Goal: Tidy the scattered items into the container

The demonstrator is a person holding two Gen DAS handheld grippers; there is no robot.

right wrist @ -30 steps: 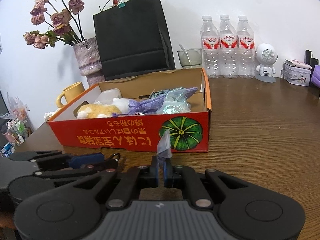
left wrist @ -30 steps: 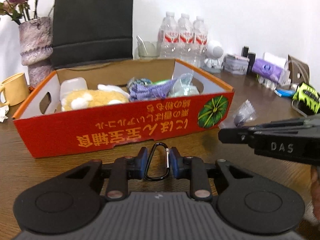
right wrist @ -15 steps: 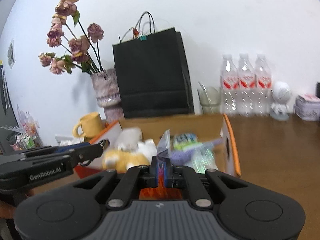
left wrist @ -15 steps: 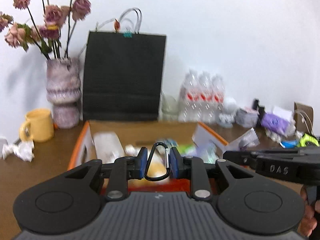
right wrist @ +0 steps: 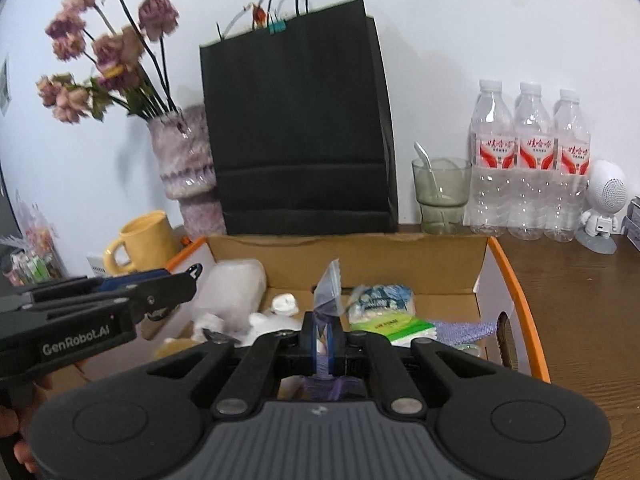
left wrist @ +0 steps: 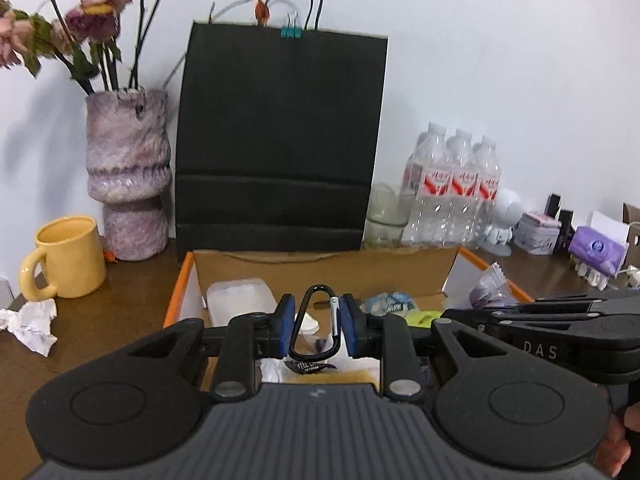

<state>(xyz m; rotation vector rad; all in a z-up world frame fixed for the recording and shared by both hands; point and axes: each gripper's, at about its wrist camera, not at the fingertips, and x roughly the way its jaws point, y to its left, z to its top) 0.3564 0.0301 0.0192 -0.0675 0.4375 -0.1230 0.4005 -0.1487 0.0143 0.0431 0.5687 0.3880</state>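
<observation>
Both grippers hover over the orange cardboard box [left wrist: 320,258], whose orange rim [right wrist: 520,296] shows on the right. My left gripper [left wrist: 317,322] has a black carabiner [left wrist: 335,320] upright between its blue pads. Its jaws are opening, with the pads still touching the carabiner. My right gripper [right wrist: 322,336] holds a small clear plastic bag [right wrist: 330,288] with something purple inside. Those jaws are opening too, and the bag still stands pinched. Inside the box lie a white lidded tub [left wrist: 238,304], a blue-white packet [right wrist: 380,298] and a purple knit cloth [right wrist: 464,328].
Behind the box stand a black paper bag [left wrist: 280,140], a vase of dried roses [left wrist: 128,176], a glass with a spoon [right wrist: 442,192] and three water bottles [right wrist: 532,160]. A yellow mug [left wrist: 66,256] and crumpled paper [left wrist: 34,324] sit left. A white robot figure [right wrist: 604,204] stands right.
Both grippers rose from the table in front of the box and moved forward over its open top, carrying the carabiner and the bag. Both pairs of pads stand slightly wider.
</observation>
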